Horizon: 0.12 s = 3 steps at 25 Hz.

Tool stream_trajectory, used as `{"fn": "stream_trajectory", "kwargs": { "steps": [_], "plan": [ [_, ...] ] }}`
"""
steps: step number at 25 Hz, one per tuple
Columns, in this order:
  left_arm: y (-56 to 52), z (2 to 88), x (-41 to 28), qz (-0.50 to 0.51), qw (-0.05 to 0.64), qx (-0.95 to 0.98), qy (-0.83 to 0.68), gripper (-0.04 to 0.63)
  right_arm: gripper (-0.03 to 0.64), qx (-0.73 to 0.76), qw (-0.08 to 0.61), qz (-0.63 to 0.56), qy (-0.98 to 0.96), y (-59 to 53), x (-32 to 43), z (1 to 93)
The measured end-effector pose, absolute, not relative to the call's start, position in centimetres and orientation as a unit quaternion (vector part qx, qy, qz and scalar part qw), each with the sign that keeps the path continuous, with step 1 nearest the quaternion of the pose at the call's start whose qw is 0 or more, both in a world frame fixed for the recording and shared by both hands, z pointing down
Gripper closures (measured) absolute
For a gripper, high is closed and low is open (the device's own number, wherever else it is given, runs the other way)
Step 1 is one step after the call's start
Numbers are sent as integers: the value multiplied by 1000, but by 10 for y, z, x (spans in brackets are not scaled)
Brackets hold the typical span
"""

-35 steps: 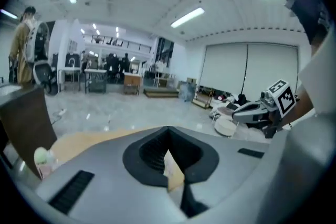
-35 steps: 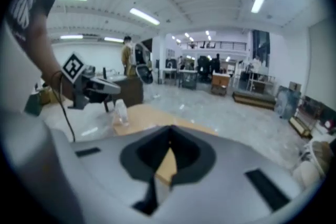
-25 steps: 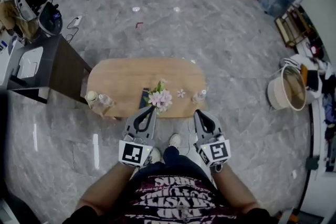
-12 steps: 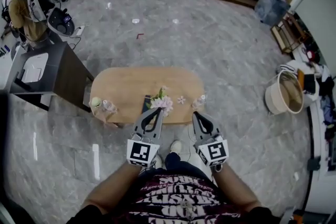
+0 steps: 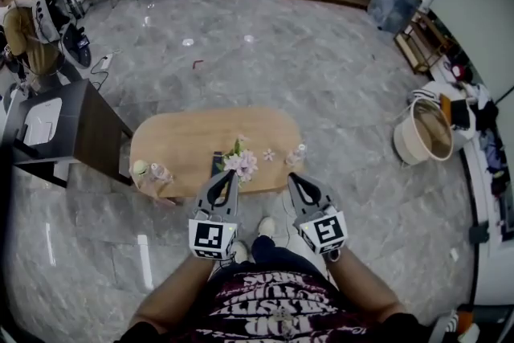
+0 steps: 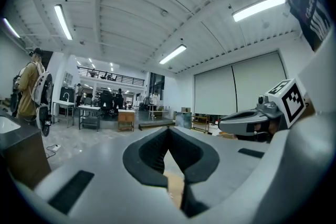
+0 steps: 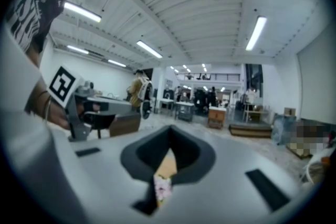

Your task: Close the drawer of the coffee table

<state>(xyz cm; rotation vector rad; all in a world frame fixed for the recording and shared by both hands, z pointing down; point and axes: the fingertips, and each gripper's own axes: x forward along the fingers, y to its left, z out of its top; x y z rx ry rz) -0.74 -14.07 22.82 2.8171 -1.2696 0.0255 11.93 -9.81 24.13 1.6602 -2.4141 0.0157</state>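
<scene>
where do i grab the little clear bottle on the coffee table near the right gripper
Probably round its body, fingers either side, coming level from the near edge of the coffee table. The bottle looks upright close to that edge, just ahead of the right gripper, flowers off to its left. That gripper is shut, so open it first.

Table (image 5: 193, 136) stood on floor before me. Flowers (image 5: 241, 163) sat on its near edge, just beyond my left hand-held gripper (image 5: 228, 174); right hand-held gripper (image 5: 292, 177) beside. Cabinet (image 5: 88, 120) left of table; basket (image 5: 423, 134) well apart at right.
</scene>
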Motion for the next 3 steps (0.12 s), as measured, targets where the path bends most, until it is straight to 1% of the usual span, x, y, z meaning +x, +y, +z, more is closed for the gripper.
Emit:
{"fn": "stream_trajectory", "kwargs": {
  "steps": [3],
  "plan": [
    [-134, 224, -12, 6, 15, 915, -404, 571, 583, 566, 117, 14, -816, -94, 112, 236]
  ]
}}
